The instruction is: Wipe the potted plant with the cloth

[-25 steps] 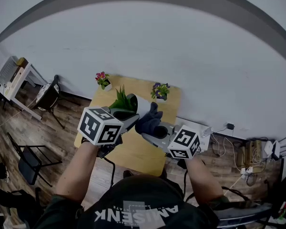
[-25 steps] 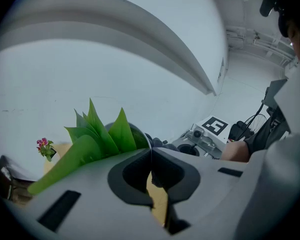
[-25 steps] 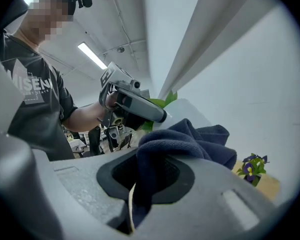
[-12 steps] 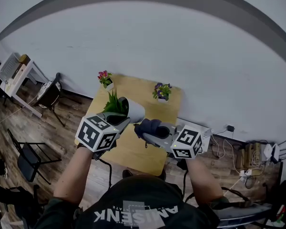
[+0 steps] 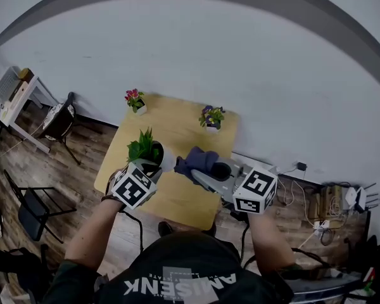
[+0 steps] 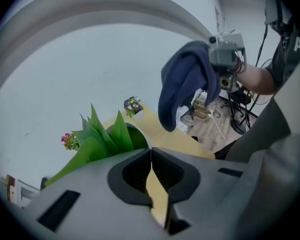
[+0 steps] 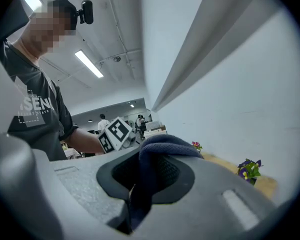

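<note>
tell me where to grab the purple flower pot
I'd take the purple flower pot by its white wall, below the blooms, tongs coming in low from the table's near side: it stands upright and the flowers crowd over the top.

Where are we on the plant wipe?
Done: the cloth is clamped in the right gripper. In hand: the left gripper is shut at the green potted plant's rim, over the table. Left: cloth hangs clear of the leaves; wiping contact not visible.

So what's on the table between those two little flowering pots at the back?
Nothing. In the head view, the stretch of wooden table between the pink-flowered pot and the purple-flowered pot is bare.
</note>
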Available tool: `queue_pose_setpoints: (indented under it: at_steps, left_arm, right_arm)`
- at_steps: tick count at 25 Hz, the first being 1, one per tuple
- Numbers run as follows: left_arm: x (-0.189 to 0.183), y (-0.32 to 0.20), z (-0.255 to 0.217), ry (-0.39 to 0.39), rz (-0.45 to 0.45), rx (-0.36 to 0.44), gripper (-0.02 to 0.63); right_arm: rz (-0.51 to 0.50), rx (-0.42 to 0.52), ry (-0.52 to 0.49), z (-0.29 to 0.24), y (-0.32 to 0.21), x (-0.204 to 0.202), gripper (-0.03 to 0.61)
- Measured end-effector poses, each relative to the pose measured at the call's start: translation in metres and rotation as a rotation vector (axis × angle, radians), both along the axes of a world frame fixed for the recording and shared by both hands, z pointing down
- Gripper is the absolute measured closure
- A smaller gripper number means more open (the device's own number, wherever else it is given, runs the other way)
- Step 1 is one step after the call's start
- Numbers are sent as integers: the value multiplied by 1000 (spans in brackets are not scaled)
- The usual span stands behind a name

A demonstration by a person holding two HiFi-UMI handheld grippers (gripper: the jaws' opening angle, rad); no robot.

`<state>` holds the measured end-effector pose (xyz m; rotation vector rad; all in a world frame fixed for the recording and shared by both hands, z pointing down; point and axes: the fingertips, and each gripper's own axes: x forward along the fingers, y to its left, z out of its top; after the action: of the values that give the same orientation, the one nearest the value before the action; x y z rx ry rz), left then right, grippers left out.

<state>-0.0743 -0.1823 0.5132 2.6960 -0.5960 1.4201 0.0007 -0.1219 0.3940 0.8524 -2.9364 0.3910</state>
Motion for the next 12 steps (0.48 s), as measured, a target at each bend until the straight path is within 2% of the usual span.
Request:
queue_pose_setpoints:
  at_steps: [5, 12]
  left_arm:
    - [-4, 2, 43, -107, 75, 51, 606]
    - [-11, -1, 110, -242, 189, 119, 606]
  right_arm:
    - [89, 12, -27, -14, -1, 9, 532]
    - [232, -54, -77, 5, -3, 33, 533]
